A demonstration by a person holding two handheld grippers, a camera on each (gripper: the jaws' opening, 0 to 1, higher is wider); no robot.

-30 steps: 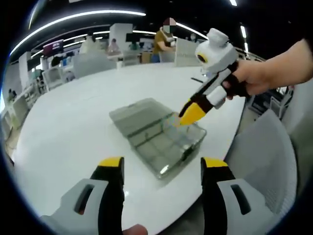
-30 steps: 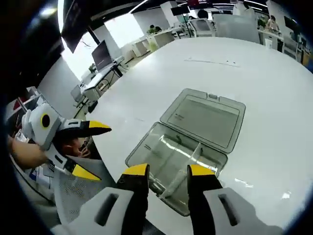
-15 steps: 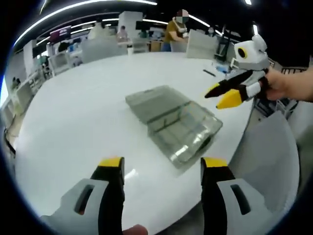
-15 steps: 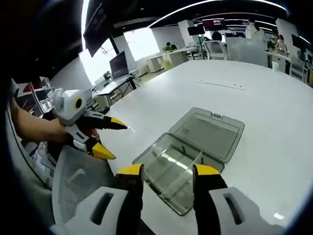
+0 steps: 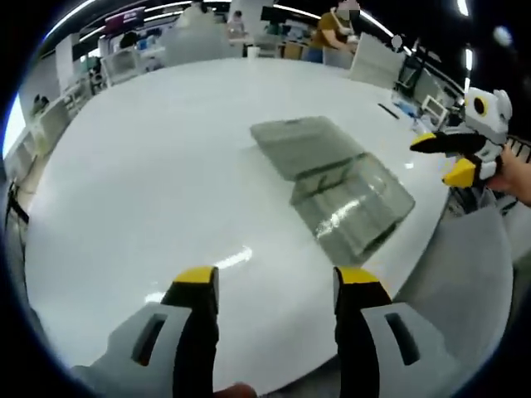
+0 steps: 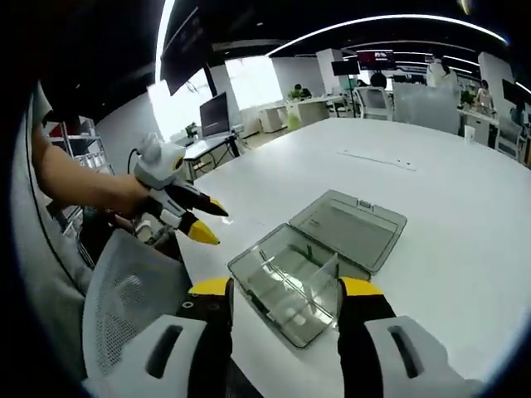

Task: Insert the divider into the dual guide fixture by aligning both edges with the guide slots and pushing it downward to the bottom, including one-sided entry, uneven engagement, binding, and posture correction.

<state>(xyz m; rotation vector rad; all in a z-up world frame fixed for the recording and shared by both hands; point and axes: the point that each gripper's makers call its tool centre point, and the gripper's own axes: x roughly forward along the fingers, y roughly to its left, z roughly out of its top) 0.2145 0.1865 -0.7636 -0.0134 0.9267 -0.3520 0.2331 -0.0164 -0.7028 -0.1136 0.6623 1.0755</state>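
A clear plastic box (image 5: 357,203) lies on the white table (image 5: 166,166) with its lid (image 5: 303,143) folded open and flat. Inside the box (image 6: 282,290) a clear divider (image 6: 322,269) stands upright between the walls; how deep it sits I cannot tell. My left gripper (image 5: 276,282) is open and empty, well short of the box. In the left gripper view my right gripper (image 5: 444,157) hangs open and empty past the table's edge, right of the box. My right gripper (image 6: 286,290) frames the box from in front, apart from it. The left gripper (image 6: 207,221) is open at the left.
A grey mesh chair (image 6: 124,307) stands at the table's edge, also seen as a chair back (image 5: 465,274). A thin dark strip (image 6: 377,159) lies on the far side of the table. Desks, screens and people fill the room behind.
My right gripper has drawn back from the box, where its tips were a second ago, out past the table's edge. Both views have pulled away from the box. The box has stayed put.
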